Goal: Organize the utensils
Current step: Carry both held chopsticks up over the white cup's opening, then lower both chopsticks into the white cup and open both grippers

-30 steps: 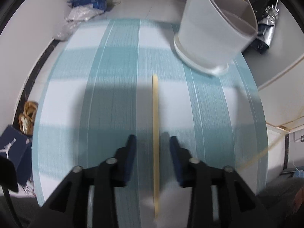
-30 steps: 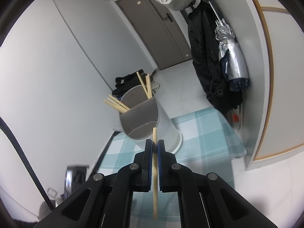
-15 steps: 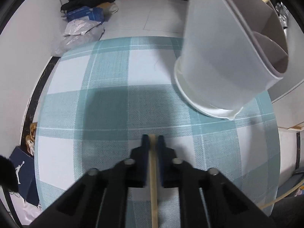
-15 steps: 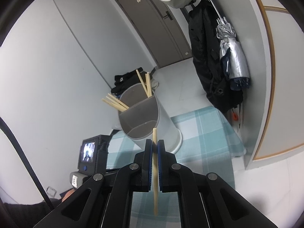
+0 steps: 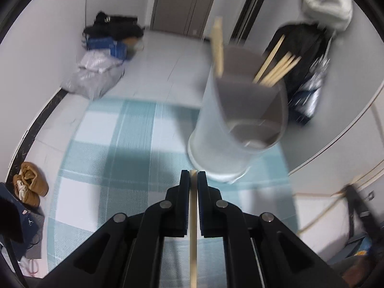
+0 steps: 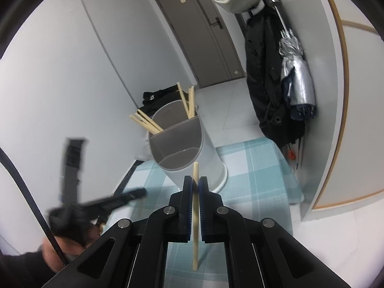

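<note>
A white divided utensil holder point(image 5: 237, 124) stands on the blue checked tablecloth point(image 5: 115, 144), with several wooden chopsticks point(image 5: 276, 69) leaning in its far sections. My left gripper point(image 5: 193, 175) is shut on a chopstick point(image 5: 192, 235), lifted above the cloth just in front of the holder's base. In the right wrist view the holder point(image 6: 187, 148) stands ahead. My right gripper point(image 6: 196, 180) is shut on another chopstick point(image 6: 195, 216), held upright in the air before it. The left gripper point(image 6: 100, 204) shows blurred at the left of that view.
Bags and dark clothes point(image 5: 105, 55) lie on the floor beyond the table. Shoes point(image 5: 28, 184) sit on the floor at the left. A black coat and a silver umbrella point(image 6: 295, 79) hang on the right wall. A grey door point(image 6: 201, 38) is behind.
My left gripper closed on the chopstick lying on the cloth and lifted it, tilting up toward the holder. My right gripper kept holding its chopstick almost still.
</note>
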{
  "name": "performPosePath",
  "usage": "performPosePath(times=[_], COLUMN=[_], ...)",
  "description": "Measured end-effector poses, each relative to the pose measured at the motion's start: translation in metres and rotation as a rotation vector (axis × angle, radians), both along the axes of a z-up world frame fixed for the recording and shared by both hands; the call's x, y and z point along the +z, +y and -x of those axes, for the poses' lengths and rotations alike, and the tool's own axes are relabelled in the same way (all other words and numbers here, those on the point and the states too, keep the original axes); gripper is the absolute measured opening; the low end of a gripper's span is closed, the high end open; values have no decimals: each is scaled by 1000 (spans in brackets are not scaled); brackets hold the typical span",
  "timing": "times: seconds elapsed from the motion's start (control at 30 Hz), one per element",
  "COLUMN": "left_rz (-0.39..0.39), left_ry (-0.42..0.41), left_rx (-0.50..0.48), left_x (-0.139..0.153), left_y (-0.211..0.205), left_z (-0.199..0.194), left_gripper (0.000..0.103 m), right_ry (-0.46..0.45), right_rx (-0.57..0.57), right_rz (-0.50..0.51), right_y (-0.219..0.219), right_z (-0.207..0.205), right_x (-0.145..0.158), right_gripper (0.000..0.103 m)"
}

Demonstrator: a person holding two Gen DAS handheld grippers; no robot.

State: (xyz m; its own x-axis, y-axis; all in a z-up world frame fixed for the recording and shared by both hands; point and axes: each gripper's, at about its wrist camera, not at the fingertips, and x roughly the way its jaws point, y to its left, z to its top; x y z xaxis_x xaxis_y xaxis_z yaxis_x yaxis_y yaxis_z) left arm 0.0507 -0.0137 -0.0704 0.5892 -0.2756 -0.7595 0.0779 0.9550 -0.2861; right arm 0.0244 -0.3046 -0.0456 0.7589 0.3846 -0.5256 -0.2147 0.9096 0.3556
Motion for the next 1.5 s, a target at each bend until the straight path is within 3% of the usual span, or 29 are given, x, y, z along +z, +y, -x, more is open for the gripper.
performPosePath(times=[0.33,0.47,0.67,0.9,1.17,1.5], left_rz=[111,109,101,82,72,43], left_ry=[-167,-271,-414,-540,-623,-639], left_rx=[-5,12,36,107,142,109], left_x=[61,81,120,144,137,103], left_y=[6,8,2,-4,-9,-14], left_z=[10,0,-24,-69,-126,-153], left_gripper=[3,3,3,3,3,3], right_ry=[-22,-19,-56,-120,-171,-182], right_rx=[25,9,10,14,9,-23], right_rz=[-19,-53,-50,-47,-64,-85], right_y=[14,10,7,8,11,12], right_z=[4,1,-14,-57,-124,-184], right_x=[17,33,76,132,165,136], right_gripper=[4,4,4,4,4,4])
